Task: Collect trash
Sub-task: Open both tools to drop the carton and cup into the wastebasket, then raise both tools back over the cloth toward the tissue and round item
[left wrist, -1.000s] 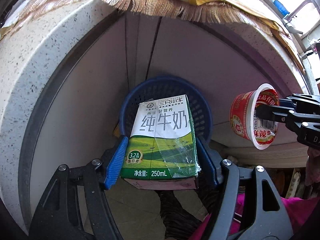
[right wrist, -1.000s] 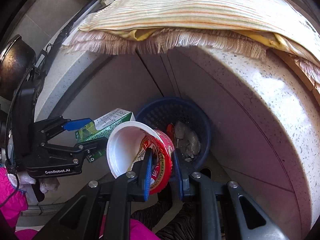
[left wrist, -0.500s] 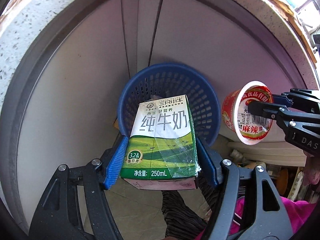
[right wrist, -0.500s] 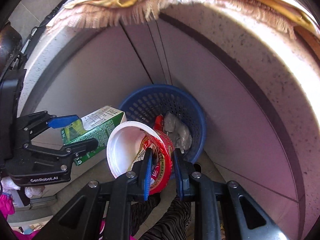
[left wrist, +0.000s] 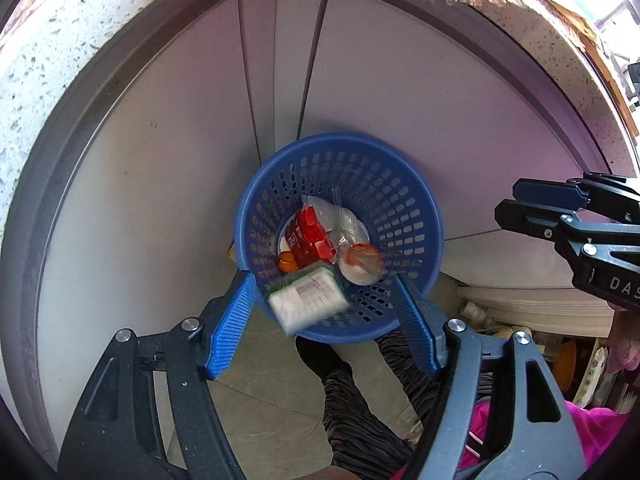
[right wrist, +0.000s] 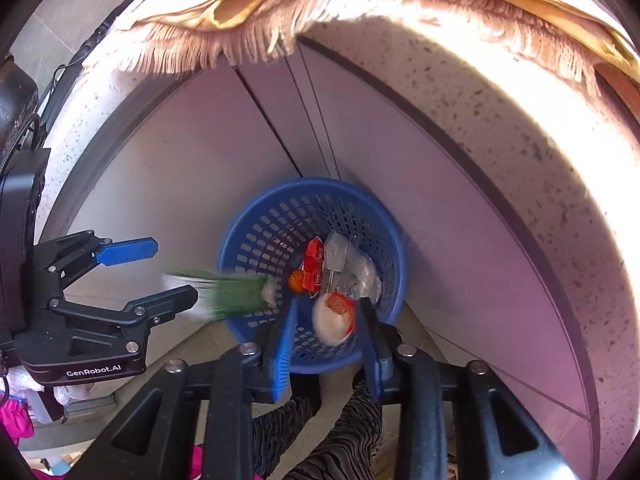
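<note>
A blue perforated basket (left wrist: 416, 216) stands on the floor against a cabinet corner; it also shows in the right wrist view (right wrist: 256, 240). My left gripper (left wrist: 324, 324) is open above its near rim. The green and white milk carton (left wrist: 306, 302) is blurred in mid-fall at the rim, seen also in the right wrist view (right wrist: 224, 290). My right gripper (right wrist: 328, 340) is open, and the red and white cup (right wrist: 334, 318) falls blurred between its fingers, also in the left wrist view (left wrist: 360, 264). Inside the basket lie a red packet (left wrist: 310, 236), clear plastic (left wrist: 340, 220) and an orange piece (left wrist: 287, 266).
Grey cabinet doors (left wrist: 160, 160) meet in a corner behind the basket. A speckled stone counter (right wrist: 520, 128) with a fringed cloth (right wrist: 248, 36) overhangs above. Striped trouser legs (left wrist: 356, 400) stand on the tiled floor below the grippers. Stacked items (left wrist: 532, 308) sit at the right.
Both grippers have opened over the basket. The milk carton has left the left gripper and the cup has left the right gripper; both are dropping into the basket.
</note>
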### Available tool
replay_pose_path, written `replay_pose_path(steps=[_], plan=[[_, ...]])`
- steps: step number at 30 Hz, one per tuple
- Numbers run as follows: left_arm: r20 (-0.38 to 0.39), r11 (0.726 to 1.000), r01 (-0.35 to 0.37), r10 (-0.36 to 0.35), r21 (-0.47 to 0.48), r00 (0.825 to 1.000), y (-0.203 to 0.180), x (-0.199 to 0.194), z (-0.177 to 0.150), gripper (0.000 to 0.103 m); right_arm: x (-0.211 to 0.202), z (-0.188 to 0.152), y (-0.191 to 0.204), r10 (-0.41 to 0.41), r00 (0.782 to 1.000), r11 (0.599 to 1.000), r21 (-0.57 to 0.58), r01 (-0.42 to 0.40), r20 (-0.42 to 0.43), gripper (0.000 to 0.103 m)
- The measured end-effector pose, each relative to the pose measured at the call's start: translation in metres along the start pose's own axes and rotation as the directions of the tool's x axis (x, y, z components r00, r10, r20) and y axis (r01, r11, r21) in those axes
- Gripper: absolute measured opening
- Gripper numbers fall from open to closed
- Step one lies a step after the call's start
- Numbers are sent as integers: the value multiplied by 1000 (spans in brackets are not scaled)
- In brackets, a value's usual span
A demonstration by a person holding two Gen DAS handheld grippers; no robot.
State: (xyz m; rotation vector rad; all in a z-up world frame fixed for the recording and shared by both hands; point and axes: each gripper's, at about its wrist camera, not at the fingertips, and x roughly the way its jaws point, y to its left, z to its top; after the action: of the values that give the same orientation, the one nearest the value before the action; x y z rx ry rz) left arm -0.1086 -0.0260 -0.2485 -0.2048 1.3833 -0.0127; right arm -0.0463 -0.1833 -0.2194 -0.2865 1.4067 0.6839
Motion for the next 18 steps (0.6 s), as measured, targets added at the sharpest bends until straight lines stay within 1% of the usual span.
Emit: replay_pose_path(steps=[1, 2, 3, 4, 7, 12, 15, 18], plan=[[0, 1000, -3, 3, -1, 1000, 0, 0, 0, 72, -1, 0, 0, -1, 1000, 1000, 0, 1, 0, 44], [-2, 1000, -4, 4, -1, 1000, 0, -1, 1, 72, -1, 1, -1, -1, 1000, 1000, 1, 1, 0, 47], [-4, 1000, -6, 6, -3, 1000, 0, -1, 1, 72, -2, 1, -1, -2, 1000, 1000, 3, 2, 0, 54], [-6, 1000, -6, 6, -3, 1000, 0, -1, 2, 72, -5, 1, -1, -2, 1000, 1000, 6, 2, 2, 58], [-6, 1000, -11, 11, 3, 1000, 1, -1, 2, 72, -10, 2, -1, 4, 1000, 1000, 21, -4, 7, 64], [4, 1000, -22, 22, 6, 1000, 1, -5, 2, 72, -19, 3, -4, 25, 1000, 999, 28, -25, 14, 66], [25, 999, -34, 34, 12, 999, 1, -13, 2, 72, -22, 5, -1, 35, 999, 999, 18, -35, 18, 66], [62, 999, -50, 49, 17, 997, 0, -27, 0, 72, -30, 5, 1, 58, 998, 998, 12, -58, 25, 67]])
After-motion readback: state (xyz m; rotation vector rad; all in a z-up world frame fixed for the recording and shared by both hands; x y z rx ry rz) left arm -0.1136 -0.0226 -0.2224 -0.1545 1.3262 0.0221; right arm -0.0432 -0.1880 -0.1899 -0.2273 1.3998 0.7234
